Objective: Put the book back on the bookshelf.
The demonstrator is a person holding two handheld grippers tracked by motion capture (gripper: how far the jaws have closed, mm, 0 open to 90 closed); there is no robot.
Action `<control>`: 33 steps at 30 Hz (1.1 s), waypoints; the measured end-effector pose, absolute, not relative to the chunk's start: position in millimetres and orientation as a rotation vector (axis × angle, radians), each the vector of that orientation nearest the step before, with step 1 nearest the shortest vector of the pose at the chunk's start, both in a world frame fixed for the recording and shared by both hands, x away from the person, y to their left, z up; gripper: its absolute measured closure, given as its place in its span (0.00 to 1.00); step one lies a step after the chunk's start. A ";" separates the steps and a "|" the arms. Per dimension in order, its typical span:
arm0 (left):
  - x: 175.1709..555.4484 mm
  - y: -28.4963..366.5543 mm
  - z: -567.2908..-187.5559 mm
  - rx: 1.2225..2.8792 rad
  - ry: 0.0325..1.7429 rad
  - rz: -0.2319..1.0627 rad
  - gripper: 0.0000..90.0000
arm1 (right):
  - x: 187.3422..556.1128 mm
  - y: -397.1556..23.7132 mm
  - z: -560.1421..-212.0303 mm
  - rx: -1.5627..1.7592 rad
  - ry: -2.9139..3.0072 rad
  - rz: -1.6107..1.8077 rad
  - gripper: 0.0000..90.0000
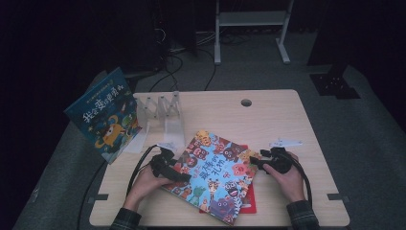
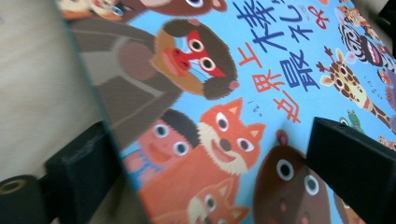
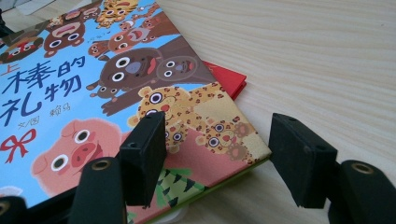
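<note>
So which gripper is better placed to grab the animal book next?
Probably the left gripper: its open jaws already straddle the animal book's edge, one under, one over. The right gripper is open at a corner, not yet around it.

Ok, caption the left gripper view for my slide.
Left gripper open, its fingers straddling the edge of the animal book on the table.

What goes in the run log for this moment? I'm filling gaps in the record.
left gripper: open, jaws astride animal picture book edge | right gripper: open at book corner | red book: underneath | table
</note>
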State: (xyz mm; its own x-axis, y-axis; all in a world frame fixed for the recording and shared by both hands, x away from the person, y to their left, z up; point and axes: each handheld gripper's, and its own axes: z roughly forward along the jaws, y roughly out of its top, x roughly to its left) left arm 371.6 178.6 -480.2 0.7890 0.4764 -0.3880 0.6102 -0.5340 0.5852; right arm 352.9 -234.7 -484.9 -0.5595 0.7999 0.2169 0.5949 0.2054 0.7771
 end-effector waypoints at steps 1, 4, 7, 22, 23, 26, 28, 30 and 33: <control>371.5 176.7 -480.1 2.243 0.802 -0.229 0.02 | 352.8 -234.5 -484.8 1.324 2.245 1.276 0.40; 371.5 175.9 -479.4 2.249 0.809 -0.227 0.02 | 352.4 -233.9 -484.7 1.320 2.244 1.275 0.40; 371.6 175.7 -479.0 2.251 0.813 -0.229 0.02 | 352.3 -233.8 -484.7 1.316 2.242 1.275 0.40; 371.1 175.8 -477.4 2.258 0.817 -0.219 0.03 | 283.8 -226.2 -470.0 1.081 2.453 1.252 0.80; 371.1 175.8 -477.4 2.258 0.817 -0.219 0.03 | 283.8 -226.2 -470.0 1.081 2.453 1.252 0.80; 371.1 176.0 -477.2 2.258 0.816 -0.219 0.03 | 275.1 -219.3 -471.8 1.026 2.520 1.257 0.84; 371.0 176.4 -477.2 2.256 0.816 -0.221 0.04 | 272.5 -215.9 -473.2 1.002 2.552 1.251 0.86; 371.2 177.1 -477.1 2.254 0.815 -0.223 0.04 | 271.5 -213.5 -474.2 0.984 2.568 1.252 0.88; 371.4 177.5 -477.5 2.251 0.814 -0.228 0.04 | 272.1 -214.0 -474.8 0.979 2.572 1.258 0.89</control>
